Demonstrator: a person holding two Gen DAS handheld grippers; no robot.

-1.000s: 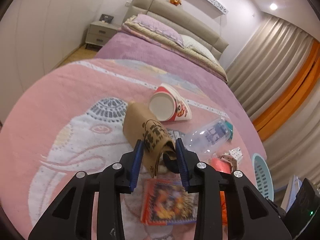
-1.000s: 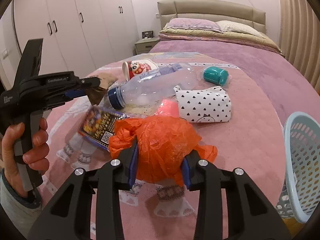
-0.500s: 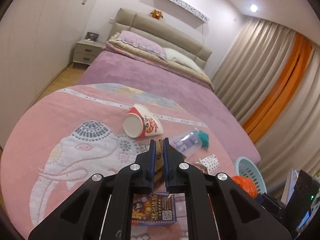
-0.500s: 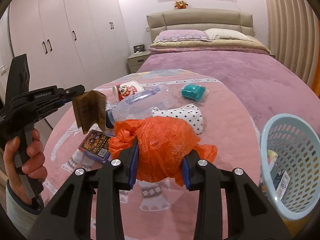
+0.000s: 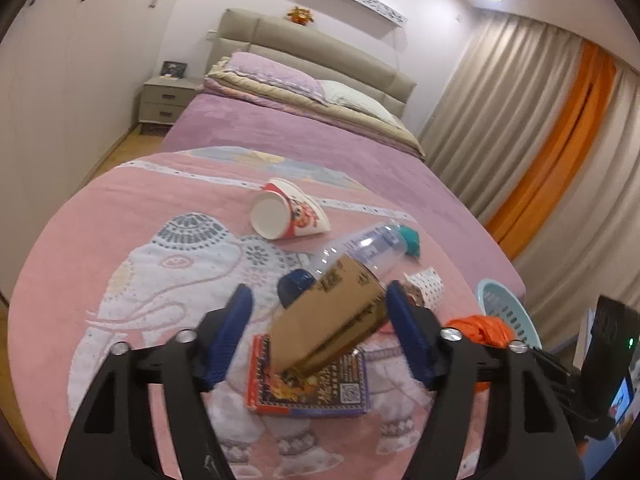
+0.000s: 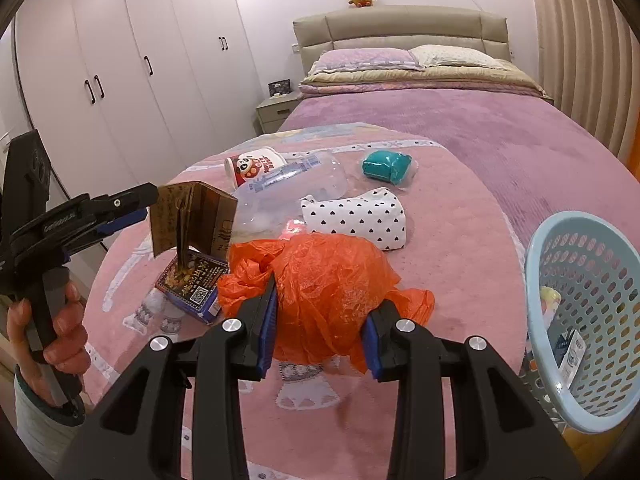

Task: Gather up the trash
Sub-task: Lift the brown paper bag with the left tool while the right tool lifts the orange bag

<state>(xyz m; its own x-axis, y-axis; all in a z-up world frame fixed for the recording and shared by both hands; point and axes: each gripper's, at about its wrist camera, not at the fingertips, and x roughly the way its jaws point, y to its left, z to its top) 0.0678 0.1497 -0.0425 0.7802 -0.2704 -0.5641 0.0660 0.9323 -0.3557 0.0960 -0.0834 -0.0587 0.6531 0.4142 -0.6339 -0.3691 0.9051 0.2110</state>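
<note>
Lying on pink blanket [image 6: 460,208]: one cup [image 6: 252,166], one bottle [image 6: 288,188], one teal pack [image 6: 386,165], one dotted pouch [image 6: 356,216], one box [image 6: 192,286]; left gripper [image 5: 320,312] just opened, cardboard [image 5: 332,316] loose between jaws; right gripper [image 6: 320,320] clenching orange bag [image 6: 332,284] beside basket [image 6: 588,300].

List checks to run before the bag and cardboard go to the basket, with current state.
1. Right tool shut on orange bag: ok, it is pressed from both sides.
2. Left tool gripping cardboard: not ok. Its jaws have just been opening, and the cardboard sits between them with a gap on one side.
3. Cardboard touching the other side: cannot tell.
4. Cardboard above basket: not ok. It is over the blanket, above the snack box.
5. Basket room: ok, only a few items inside.
</note>
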